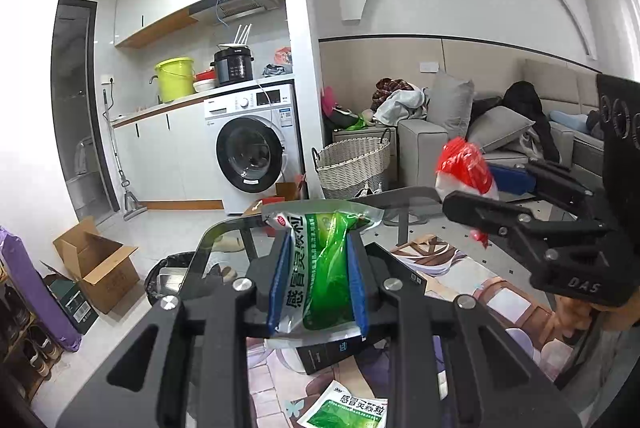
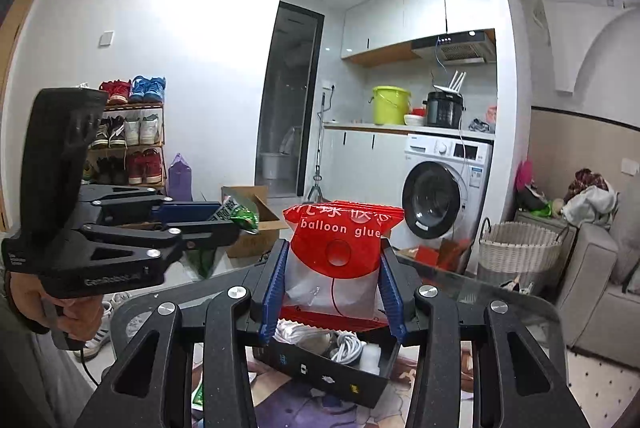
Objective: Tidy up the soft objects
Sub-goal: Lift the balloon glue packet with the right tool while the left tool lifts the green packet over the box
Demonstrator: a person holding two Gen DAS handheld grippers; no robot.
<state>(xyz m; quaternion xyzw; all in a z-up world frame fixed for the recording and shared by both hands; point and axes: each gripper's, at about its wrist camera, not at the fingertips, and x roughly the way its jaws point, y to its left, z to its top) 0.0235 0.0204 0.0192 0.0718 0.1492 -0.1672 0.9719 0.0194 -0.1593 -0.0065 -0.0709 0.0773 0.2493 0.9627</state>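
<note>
My left gripper (image 1: 318, 268) is shut on a green medicine sachet (image 1: 322, 248), which stands upright between the blue pads above the glass table (image 1: 224, 228). My right gripper (image 2: 334, 292) is shut on a stack of red and white "balloon glue" packets (image 2: 336, 248), also lifted. Each gripper shows in the other view: the right gripper (image 1: 476, 192) with its red packets (image 1: 464, 164) at the right, the left gripper (image 2: 224, 218) with the green sachet (image 2: 242, 216) at the left. A second green sachet (image 1: 348, 412) lies on the table. An open black box (image 2: 332, 372) of cables sits below the red packets.
A wicker basket (image 1: 352, 164) stands on the floor beyond the table, beside a grey sofa (image 1: 500, 132). A washing machine (image 1: 252, 148), an open cardboard box (image 1: 100, 264) and a black bin (image 1: 168, 276) are to the left. A shoe rack (image 2: 132, 132) lines the far wall.
</note>
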